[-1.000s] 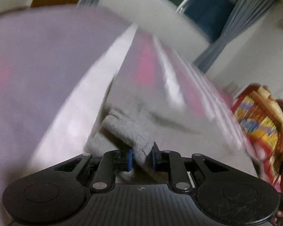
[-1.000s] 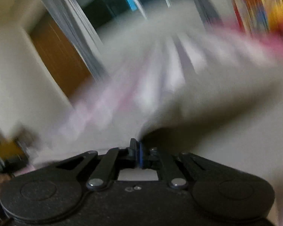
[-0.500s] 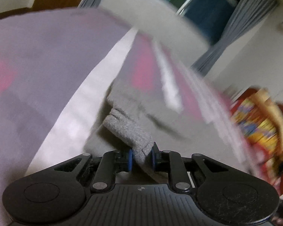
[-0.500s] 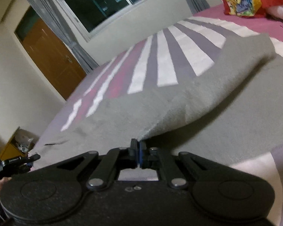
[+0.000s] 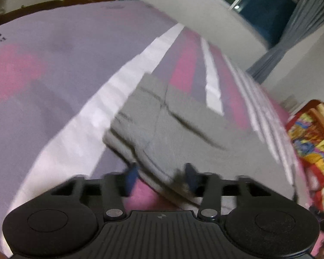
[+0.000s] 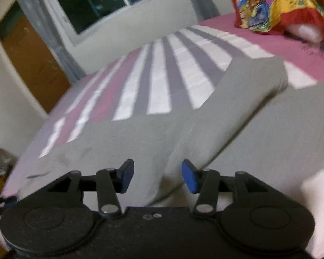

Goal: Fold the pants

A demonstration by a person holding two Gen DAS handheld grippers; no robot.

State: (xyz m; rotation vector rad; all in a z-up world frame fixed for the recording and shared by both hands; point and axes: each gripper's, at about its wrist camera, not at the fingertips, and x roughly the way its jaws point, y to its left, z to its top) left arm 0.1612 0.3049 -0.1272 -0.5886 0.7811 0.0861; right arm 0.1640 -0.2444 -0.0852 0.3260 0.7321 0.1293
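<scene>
Pants [image 5: 175, 129] in grey knit are lying folded on the striped bedspread [image 5: 54, 69] just ahead of the left hand-held gripper [image 5: 162, 172], as its wrist camera is showing through some blur. Its jaws have just been opening and are standing apart at a middling width. A folded edge of the pants is reaching down between the blue pads [image 5: 132, 173], but the pads are not pressing on it. Farther ahead, beyond the pants, white, grey and pink stripes are running away toward a wall and a dark window [image 5: 263, 15]. Off to the gripper's right, a bright multicoloured cloth [image 5: 308, 133] is showing at the bed's edge.

From the right wrist camera, the right hand-held gripper [image 6: 157, 176] is hovering over the same pants [image 6: 205, 133], which are filling the area directly ahead and to its right. Its jaws have just been opening too and are gaping at a medium width, with a raised fold of grey cloth lying below and between the pads [image 6: 189, 178], untouched. Beyond the pants the striped bedspread [image 6: 157, 82] is stretching toward the window [image 6: 110, 2]. A wooden door [image 6: 34, 62] is standing to the left, and the colourful cloth [image 6: 274, 4] is lying far ahead on the right.
</scene>
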